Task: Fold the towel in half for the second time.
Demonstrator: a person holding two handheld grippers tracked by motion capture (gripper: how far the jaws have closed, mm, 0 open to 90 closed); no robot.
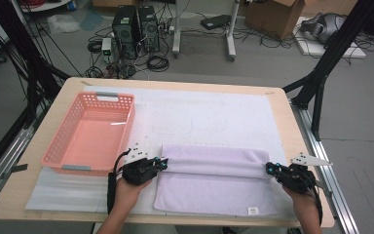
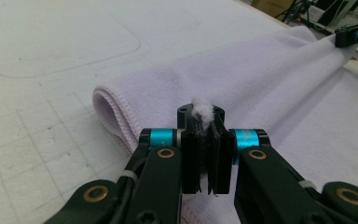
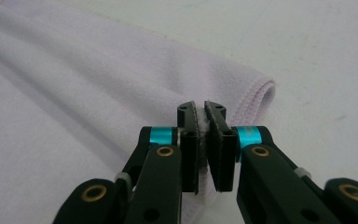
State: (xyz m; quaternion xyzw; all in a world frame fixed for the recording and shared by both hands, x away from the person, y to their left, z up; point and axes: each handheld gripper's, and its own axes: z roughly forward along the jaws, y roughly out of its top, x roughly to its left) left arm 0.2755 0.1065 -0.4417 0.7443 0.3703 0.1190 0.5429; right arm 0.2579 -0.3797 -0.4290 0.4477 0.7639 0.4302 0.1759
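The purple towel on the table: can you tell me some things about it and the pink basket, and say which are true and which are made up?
1. The towel is partly folded, with a doubled band along its far side. True.
2. The left gripper has its jaws shut on a pinch of the towel. True.
3. The right gripper hangs open, well above the towel. False: its jaws are shut on the towel's right end.
4. The pink basket has a towel inside it. False: nothing lies in it.
5. The basket stands to the left of the towel. True.
6. The towel lies on the bare floor. False: it lies on the white mat on the table.
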